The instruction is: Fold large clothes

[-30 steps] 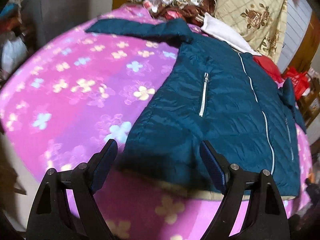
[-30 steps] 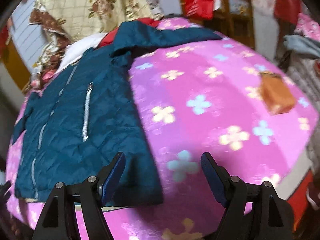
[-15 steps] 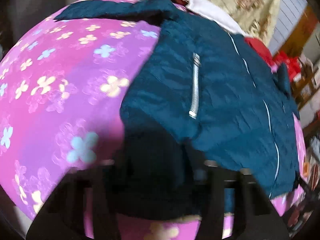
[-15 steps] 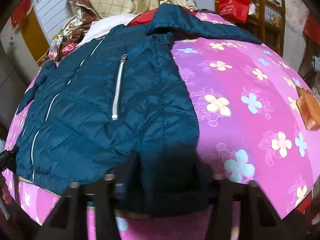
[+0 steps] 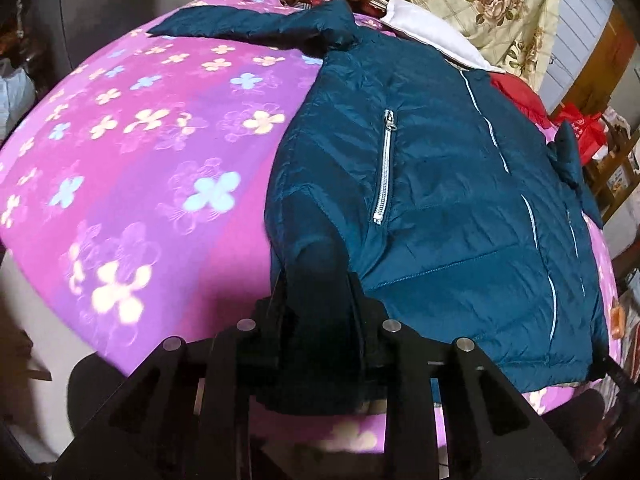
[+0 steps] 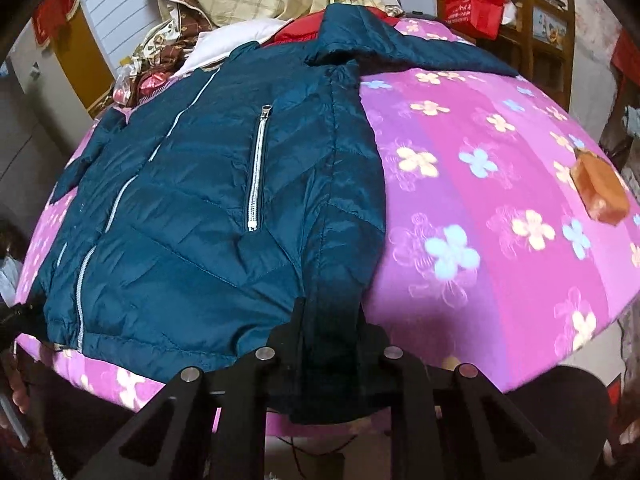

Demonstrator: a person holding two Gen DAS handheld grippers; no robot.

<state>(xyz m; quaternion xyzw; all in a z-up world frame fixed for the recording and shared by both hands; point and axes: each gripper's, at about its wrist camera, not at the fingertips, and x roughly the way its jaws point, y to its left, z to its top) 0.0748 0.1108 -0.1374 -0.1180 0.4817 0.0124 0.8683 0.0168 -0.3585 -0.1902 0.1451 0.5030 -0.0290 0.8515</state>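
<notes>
1. Claws first: the left claw was clamped on one bottom corner of the jacket, the right claw clamped on the other.
2. Jacket lay front-up on the bed, sleeves spread; teal, quilted, with silver pocket zippers and a pale centre zip.
3. Red bag bore white writing, unreadable.

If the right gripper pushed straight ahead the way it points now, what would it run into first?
The right gripper is already shut on the teal jacket at its hem, so going forward it would likely just bunch that jacket toward its pocket zipper; depth is unclear.
</notes>
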